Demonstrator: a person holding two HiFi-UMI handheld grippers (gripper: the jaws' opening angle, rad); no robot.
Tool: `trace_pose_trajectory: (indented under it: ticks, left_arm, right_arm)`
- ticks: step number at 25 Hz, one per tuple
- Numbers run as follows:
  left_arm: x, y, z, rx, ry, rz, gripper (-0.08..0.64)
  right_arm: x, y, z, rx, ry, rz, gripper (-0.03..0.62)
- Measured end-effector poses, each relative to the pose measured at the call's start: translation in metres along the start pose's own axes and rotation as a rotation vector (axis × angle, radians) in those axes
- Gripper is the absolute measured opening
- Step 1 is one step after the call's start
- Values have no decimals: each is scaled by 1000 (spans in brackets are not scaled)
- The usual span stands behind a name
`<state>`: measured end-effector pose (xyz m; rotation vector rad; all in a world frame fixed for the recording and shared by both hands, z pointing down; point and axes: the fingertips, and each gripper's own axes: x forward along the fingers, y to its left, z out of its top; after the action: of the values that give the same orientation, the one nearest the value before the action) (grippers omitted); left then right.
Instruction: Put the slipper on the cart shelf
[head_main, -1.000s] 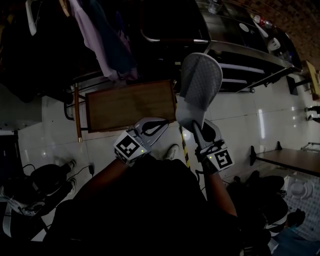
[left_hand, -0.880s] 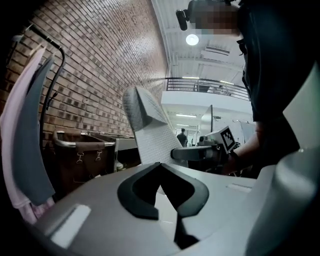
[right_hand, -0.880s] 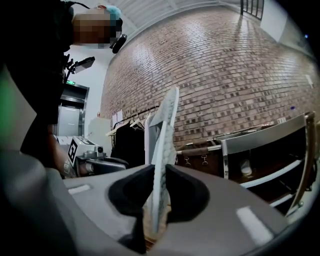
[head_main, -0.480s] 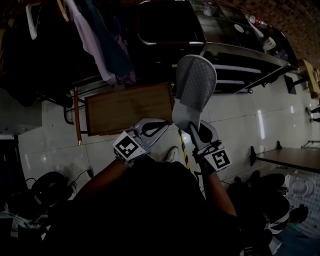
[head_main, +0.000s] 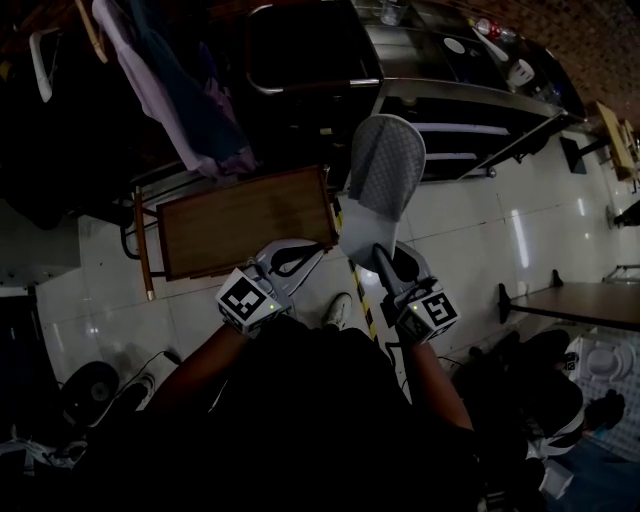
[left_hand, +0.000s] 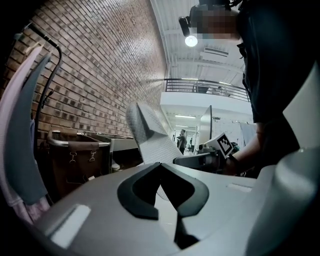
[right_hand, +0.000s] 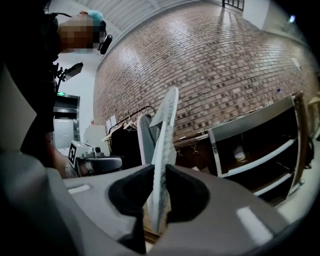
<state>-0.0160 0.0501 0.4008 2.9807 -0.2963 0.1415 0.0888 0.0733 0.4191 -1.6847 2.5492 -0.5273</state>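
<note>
A grey slipper (head_main: 383, 178) stands up edge-on from my right gripper (head_main: 383, 258), which is shut on its heel end; in the right gripper view the sole (right_hand: 163, 150) is pinched between the two dark pads. The slipper (left_hand: 149, 136) also shows in the left gripper view, beside the right gripper (left_hand: 200, 160). My left gripper (head_main: 312, 248) is just left of it at the same height, fingertips together and nothing between them. The metal cart (head_main: 468, 100) with its open shelves (right_hand: 262, 155) stands ahead to the right.
A wooden stool (head_main: 243, 222) stands on the white tile floor just ahead of the left gripper. Clothes on a rack (head_main: 170, 90) hang at the upper left. A dark table (head_main: 585, 305) is at the right. Cables and dark gear lie at the lower left.
The slipper stays gripped in the right gripper. Both grippers, the stool and the cart have slid slightly left in the head view as the person moves.
</note>
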Motion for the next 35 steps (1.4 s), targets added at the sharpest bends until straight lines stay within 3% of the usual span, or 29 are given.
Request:
trace_pose_trajectory:
  ticks: [3,8,15,25,30,35]
  left_arm:
    - [20,-9,1,-14,14,6,0]
    - [60,-21,-4,19,27,19,1]
    - [109,-19,-7,52,50,1,1]
    - [149,46,-15,66,48,-102,0]
    - [163,77,-18,47,42,-138,0]
    - [185,95,-21,45,46,-142,2]
  right_arm:
    - [-18,-29,-14,34,13,-18,64]
    - [-43,-75,-33,175,29,-43,64]
    - [-40,-116,-54,294,97,-37,64]
    - [23,-177,-81,498,192,-97,64]
    - [60,-204,-86,524,236,-125,64]
    - [86,-242,-93,597,260,-94,64]
